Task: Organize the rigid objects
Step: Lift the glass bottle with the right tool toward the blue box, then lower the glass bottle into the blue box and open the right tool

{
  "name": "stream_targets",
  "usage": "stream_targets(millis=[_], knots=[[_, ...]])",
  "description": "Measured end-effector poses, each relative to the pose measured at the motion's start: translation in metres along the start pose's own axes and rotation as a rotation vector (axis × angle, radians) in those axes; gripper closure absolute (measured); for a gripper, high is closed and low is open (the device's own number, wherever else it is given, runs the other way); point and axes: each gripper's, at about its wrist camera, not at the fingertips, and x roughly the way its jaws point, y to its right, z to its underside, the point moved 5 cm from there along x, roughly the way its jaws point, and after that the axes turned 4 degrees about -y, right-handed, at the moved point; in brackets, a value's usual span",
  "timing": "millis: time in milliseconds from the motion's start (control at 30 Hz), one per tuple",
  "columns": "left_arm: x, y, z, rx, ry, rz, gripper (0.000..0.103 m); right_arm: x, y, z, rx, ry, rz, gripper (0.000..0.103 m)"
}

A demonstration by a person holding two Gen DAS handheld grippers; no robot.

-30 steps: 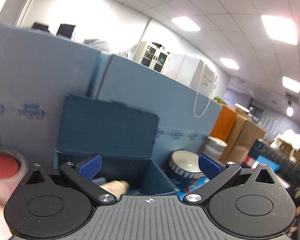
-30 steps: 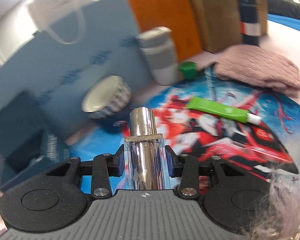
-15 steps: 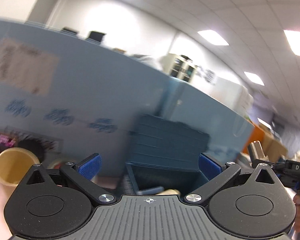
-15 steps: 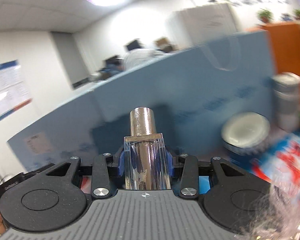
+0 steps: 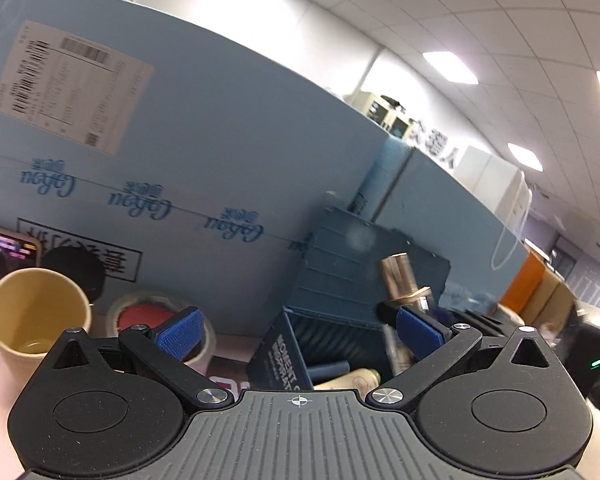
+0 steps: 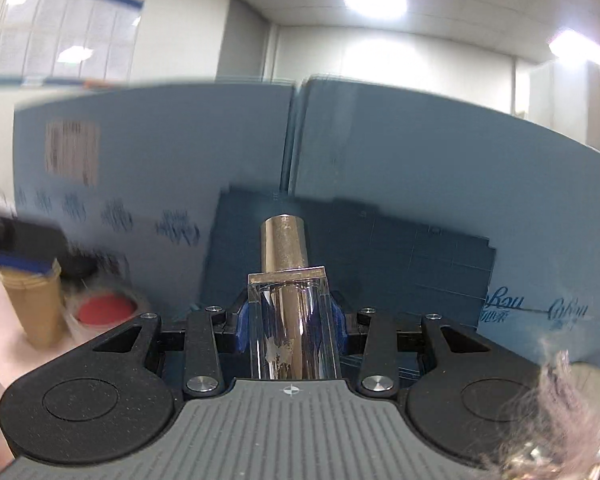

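A clear square bottle (image 6: 292, 320) with a metal cap sits between the blue pads of my right gripper (image 6: 291, 322), which is shut on it. Straight ahead of it stands the raised lid of a dark blue box (image 6: 360, 248). In the left wrist view the same bottle (image 5: 400, 284) hovers over the open box (image 5: 332, 344), which holds a cream tube (image 5: 352, 380) and a blue tube (image 5: 328, 370). My left gripper (image 5: 298, 332) is open and holds nothing, just in front of the box.
A paper cup (image 5: 36, 316) and a roll of tape (image 5: 160, 320) around a red disc stand left of the box. A phone (image 5: 4, 260) leans on the blue cardboard wall (image 5: 180, 140) behind. The right wrist view shows the cup (image 6: 36, 304) and tape roll (image 6: 104, 308) at its left.
My right gripper swung left with the bottle, away from the printed mat and bowl, and now faces the box lid. The left gripper panned left; the cup, tape and label came into sight.
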Motion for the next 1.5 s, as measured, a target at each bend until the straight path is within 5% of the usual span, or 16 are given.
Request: stream_targets(millis=[133,400,533,733,933,1500], knots=[[0.004,0.007,0.002,0.023,-0.016,0.019,0.000,0.012,-0.009,0.016,-0.195,-0.038,0.041,0.068],[0.009,0.010,0.005,0.037,-0.040,0.028,0.000,0.011,-0.016,0.019,-0.279,-0.110,-0.035,0.068],[0.010,0.010,0.005,0.036,-0.046,0.031,0.000,0.012,-0.011,0.015,-0.219,-0.172,-0.092,0.068],[0.011,0.008,0.005,0.030,-0.047,0.032,0.000,0.002,-0.002,0.002,-0.058,-0.138,-0.167,0.064],[0.012,0.007,0.005,0.028,-0.052,0.028,0.000,-0.008,0.006,-0.004,0.083,-0.113,-0.214,0.047],[0.016,0.010,0.007,0.041,-0.065,0.032,0.000,-0.030,0.014,-0.002,0.334,-0.101,-0.128,0.026]])
